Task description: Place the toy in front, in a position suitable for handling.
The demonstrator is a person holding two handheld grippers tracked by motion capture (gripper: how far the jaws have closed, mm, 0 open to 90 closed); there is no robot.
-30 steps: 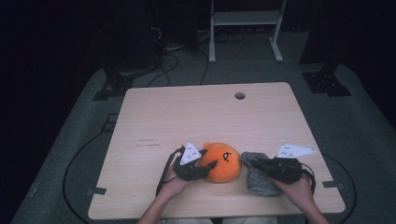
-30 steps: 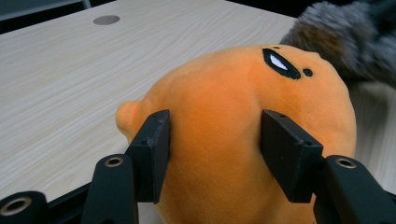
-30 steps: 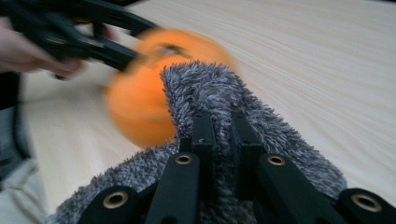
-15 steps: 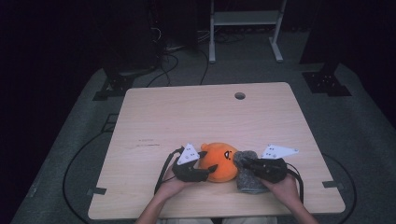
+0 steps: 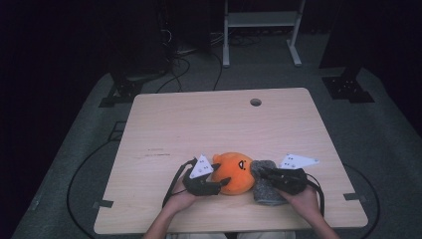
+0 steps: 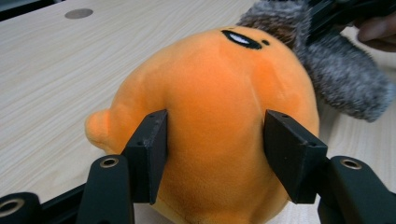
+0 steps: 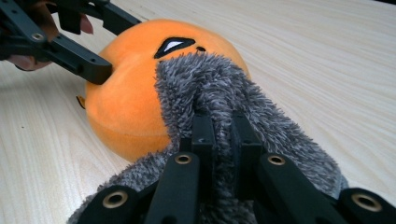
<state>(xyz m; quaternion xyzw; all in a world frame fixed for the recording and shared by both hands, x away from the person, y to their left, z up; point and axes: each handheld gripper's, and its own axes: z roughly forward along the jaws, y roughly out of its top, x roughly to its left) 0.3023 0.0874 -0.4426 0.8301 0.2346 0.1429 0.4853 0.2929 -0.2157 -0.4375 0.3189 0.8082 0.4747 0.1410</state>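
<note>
1. Left claw [image 6: 215,154] has just been closing; its view shows pads pressed into the round orange plush toy [image 6: 219,107].
2. Right claw [image 7: 219,140] pinches the grey furry cloth [image 7: 210,88] against the toy.
3. High view: both lie near the pale wooden table's [image 5: 209,124] front edge.

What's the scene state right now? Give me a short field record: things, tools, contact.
surface: wooden table
thing 1: orange plush toy, near the person's edge
thing 2: grey fuzzy cloth, draped against the plush's side
left tool: jaws on both sides of the plush, pads pressing in; have just been closing
right tool: shut, pinching a fold of the cloth
contact: cloth touches plush; both rest on the table
</note>
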